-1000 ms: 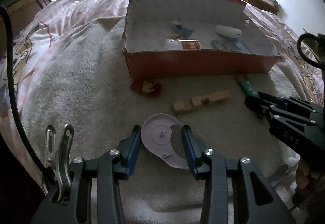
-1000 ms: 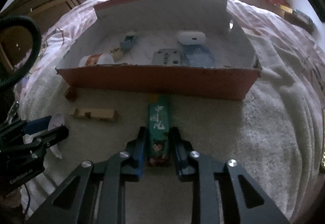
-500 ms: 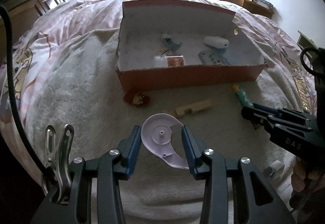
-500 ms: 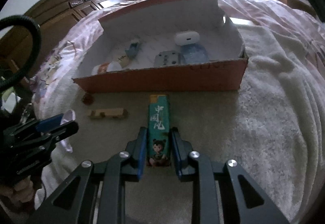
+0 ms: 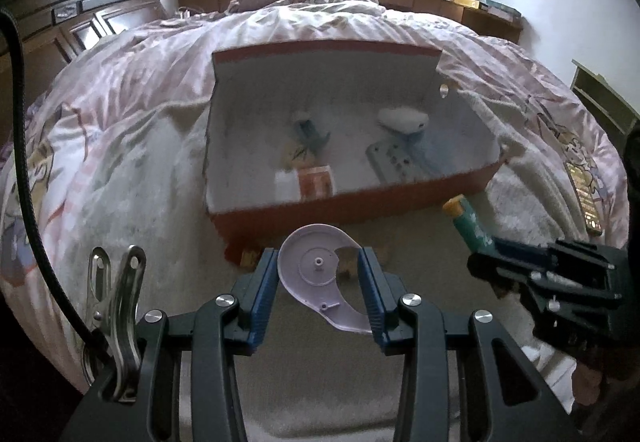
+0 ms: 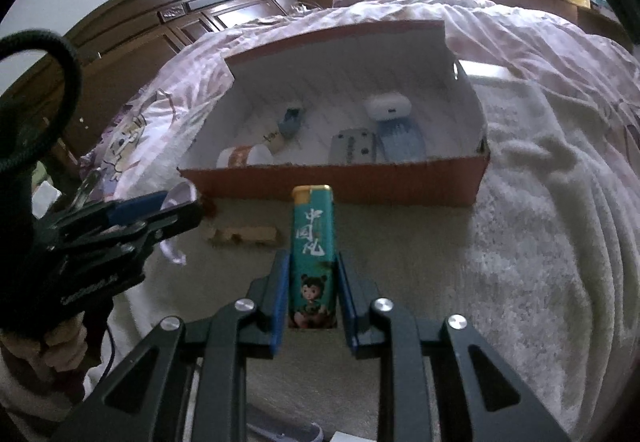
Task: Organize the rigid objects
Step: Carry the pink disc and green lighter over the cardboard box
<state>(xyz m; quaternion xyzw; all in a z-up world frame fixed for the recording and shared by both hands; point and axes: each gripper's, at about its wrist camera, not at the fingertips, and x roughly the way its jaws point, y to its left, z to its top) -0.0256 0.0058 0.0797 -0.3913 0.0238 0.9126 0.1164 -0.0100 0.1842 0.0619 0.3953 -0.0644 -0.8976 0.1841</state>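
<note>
We held the lilac disc clenched in our left gripper and the green lighter clenched in our right gripper. The lighter's long axis pointed straight ahead at the red box, whose open top lay just beyond both loads.

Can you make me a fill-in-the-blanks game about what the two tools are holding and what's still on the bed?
1. The left tool grips a flat purple ____ part.
2. The right tool holds a green ____.
3. The wooden block lies ____ the box.
4. The white case sits ____ the box.

Missing words: plastic; lighter; outside; inside
</note>
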